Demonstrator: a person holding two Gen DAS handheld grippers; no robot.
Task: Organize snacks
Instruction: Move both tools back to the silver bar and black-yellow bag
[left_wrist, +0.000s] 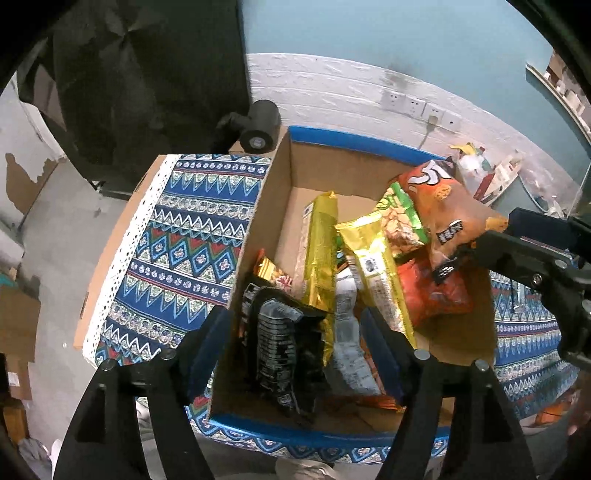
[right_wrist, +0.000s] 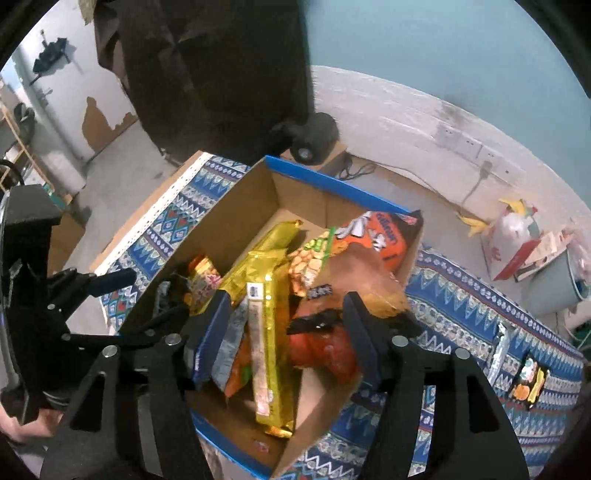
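Now | gold packet (right_wrist: 267, 332) lengthwise in box (right_wrist: 314, 184), tip toward far wall | both jaws open, empty

box: open cardboard box (right_wrist: 295, 206) with blue rim, at centre, on a patterned blue cloth (right_wrist: 461, 295)
contents: long gold packets (right_wrist: 264, 332), an orange bag (right_wrist: 373, 236) toward 1 o'clock, a red bag (right_wrist: 325, 349)
right gripper (right_wrist: 286, 332): jaws spread above the packets, pressing nothing
left gripper (right_wrist: 110, 284): at 9 o'clock by the box wall
loose snacks (right_wrist: 530, 376): on the cloth at 4 o'clock
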